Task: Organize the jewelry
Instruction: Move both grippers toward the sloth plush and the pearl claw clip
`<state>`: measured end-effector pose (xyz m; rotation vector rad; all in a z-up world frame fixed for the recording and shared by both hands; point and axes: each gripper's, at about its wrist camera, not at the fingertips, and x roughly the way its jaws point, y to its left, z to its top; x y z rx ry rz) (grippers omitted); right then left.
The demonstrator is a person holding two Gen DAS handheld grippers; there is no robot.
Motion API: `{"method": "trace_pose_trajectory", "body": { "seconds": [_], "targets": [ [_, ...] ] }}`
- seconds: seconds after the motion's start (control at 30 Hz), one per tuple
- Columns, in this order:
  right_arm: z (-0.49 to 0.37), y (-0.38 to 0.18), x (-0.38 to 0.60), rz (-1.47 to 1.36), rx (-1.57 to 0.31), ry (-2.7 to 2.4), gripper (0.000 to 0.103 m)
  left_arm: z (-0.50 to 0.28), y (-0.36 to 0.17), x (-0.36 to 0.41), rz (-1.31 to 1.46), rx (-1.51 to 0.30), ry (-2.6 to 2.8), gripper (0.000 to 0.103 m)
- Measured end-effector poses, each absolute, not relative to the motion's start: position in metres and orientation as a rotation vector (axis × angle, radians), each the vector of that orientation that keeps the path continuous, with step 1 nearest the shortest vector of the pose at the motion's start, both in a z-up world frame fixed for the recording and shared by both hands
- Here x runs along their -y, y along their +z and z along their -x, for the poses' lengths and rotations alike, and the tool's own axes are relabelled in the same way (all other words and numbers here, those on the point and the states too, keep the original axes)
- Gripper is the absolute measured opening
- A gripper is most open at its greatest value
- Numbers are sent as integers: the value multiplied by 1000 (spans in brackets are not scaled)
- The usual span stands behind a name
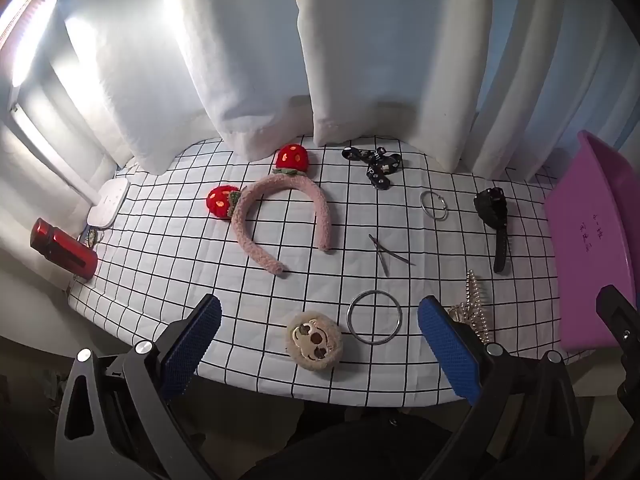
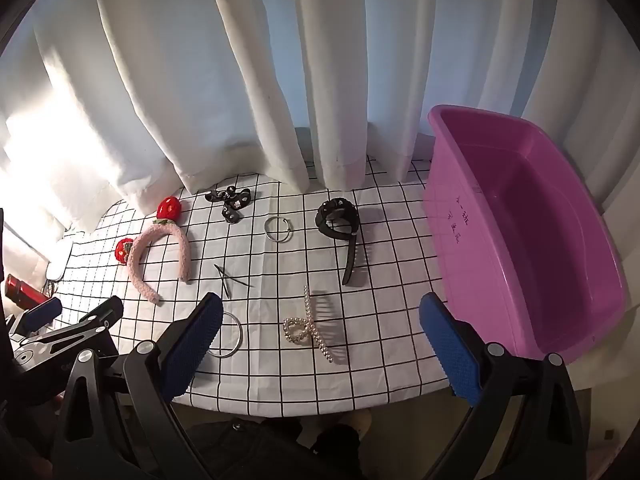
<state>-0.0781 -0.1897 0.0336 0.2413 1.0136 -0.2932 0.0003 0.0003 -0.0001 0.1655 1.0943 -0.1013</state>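
Jewelry lies spread on a checked tablecloth (image 1: 160, 280). A pink plush headband with red strawberries (image 1: 280, 216), a plush monkey-face clip (image 1: 314, 340), a large silver bangle (image 1: 375, 317), thin silver bangles (image 1: 434, 206), black hairpins (image 1: 386, 254), a black ribbon bow (image 1: 372, 162), a black watch (image 1: 494, 224) and a pearl claw clip (image 2: 306, 328) are there. My left gripper (image 1: 320, 344) is open above the monkey clip at the front edge. My right gripper (image 2: 320, 344) is open and empty near the pearl clip. A purple tub (image 2: 532, 232) stands at the right.
White curtains (image 1: 320, 60) hang behind the table. A red flashlight (image 1: 62, 250) and a white pad (image 1: 108, 204) lie at the left edge. The left gripper's body (image 2: 60, 336) shows at the lower left of the right wrist view.
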Motion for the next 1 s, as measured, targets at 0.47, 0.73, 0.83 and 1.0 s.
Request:
{"method": "trace_pose_trajectory", "body": {
  "seconds": [0.47, 0.73, 0.83, 1.0],
  "targets": [
    [80, 31, 190, -245, -1011, -297, 94, -1, 0, 3, -182, -1082, -102, 97],
    [78, 30, 192, -258, -1014, -294, 94, -3, -1, 5, -184, -1087, -108, 97],
    [78, 30, 195, -260, -1011, -295, 94, -2, -1, 5, -185, -1086, -108, 97],
    [79, 31, 193, -258, -1009, -297, 94, -1, -1, 8, -190, -1082, -106, 97]
  ]
}}
